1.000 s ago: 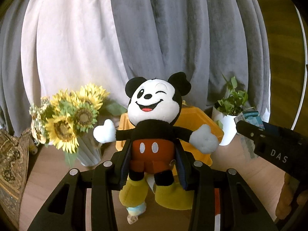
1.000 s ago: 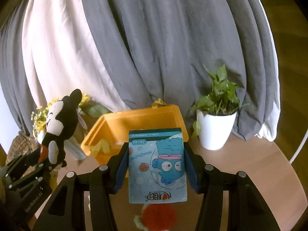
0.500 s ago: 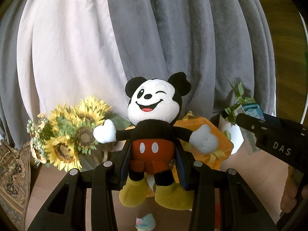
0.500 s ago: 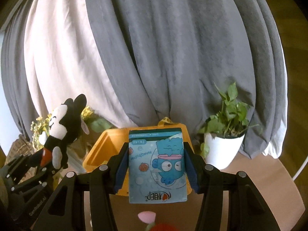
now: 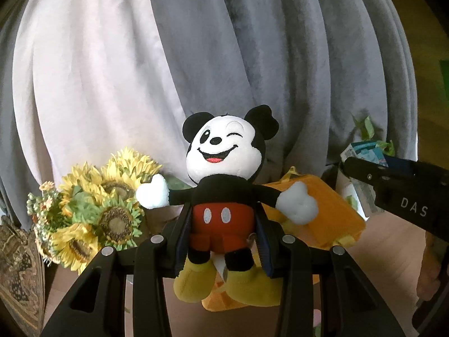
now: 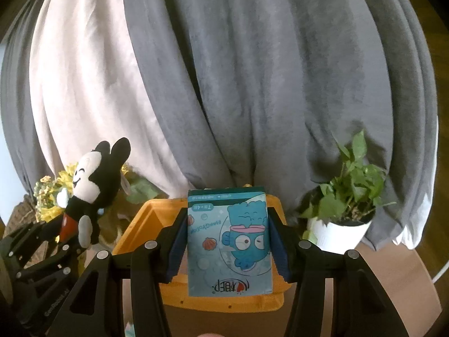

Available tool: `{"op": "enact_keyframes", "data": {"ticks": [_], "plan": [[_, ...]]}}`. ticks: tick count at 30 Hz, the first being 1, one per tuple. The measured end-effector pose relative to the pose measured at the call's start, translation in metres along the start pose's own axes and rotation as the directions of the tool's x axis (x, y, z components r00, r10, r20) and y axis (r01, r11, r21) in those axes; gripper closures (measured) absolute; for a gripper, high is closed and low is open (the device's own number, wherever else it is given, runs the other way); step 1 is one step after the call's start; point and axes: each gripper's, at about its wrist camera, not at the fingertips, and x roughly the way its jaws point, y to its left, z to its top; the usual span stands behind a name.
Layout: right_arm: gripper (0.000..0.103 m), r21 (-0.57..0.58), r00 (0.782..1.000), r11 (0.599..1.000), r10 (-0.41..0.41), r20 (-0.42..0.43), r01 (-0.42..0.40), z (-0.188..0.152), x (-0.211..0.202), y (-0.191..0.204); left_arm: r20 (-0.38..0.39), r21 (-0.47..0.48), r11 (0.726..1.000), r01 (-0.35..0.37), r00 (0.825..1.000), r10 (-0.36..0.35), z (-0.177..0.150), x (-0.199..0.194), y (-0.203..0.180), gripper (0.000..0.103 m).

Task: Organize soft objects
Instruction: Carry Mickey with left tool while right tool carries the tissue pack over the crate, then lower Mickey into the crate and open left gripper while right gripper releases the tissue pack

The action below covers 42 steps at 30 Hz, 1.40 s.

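My left gripper (image 5: 223, 221) is shut on a Mickey Mouse plush (image 5: 224, 168), gripped at its red shorts and held upright in the air. My right gripper (image 6: 228, 241) is shut on a blue tissue pack with a cartoon fish (image 6: 230, 241), held upright. An orange bin (image 6: 146, 224) stands on the wooden table just behind and below both; it also shows behind the plush in the left wrist view (image 5: 322, 210). The plush in the left gripper shows at the left of the right wrist view (image 6: 89, 179). The right gripper with the pack shows at the right of the left wrist view (image 5: 393, 185).
A sunflower bouquet (image 5: 98, 205) stands left of the bin. A white pot with a green plant (image 6: 345, 219) stands right of it. Grey and white curtains (image 6: 252, 70) hang behind. A patterned woven thing (image 5: 16, 266) sits at the far left.
Both grippers have risen with their loads and moved toward the bin. The small toys seen low on the table have dropped out of view.
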Motion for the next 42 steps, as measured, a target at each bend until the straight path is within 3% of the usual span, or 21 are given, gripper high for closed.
{"op": "enact_keyframes", "data": {"ticks": [14, 21, 31, 42], "plan": [[0.049, -0.030, 0.998, 0.999, -0.013, -0.055, 0.012, -0.001, 0.057, -0.001, -0.044, 0.074, 0.996, 0.040, 0.998, -0.036, 0.003, 0.065, -0.002, 0.062], [0.049, -0.057, 0.995, 0.998, -0.023, -0.100, 0.017, -0.006, 0.086, -0.001, -0.091, 0.112, 0.989, 0.100, 0.992, -0.090, 0.000, 0.098, -0.003, 0.062], [0.049, -0.077, 0.978, 0.997, -0.019, -0.206, 0.004, -0.024, 0.125, -0.005, -0.207, 0.194, 0.957, 0.216, 0.963, -0.175, -0.011, 0.135, -0.016, 0.062], [0.049, -0.065, 0.959, 0.998, -0.010, -0.282, -0.009, -0.036, 0.150, -0.013, -0.303, 0.258, 0.923, 0.285, 0.931, -0.202, -0.020, 0.167, -0.033, 0.061]]}}
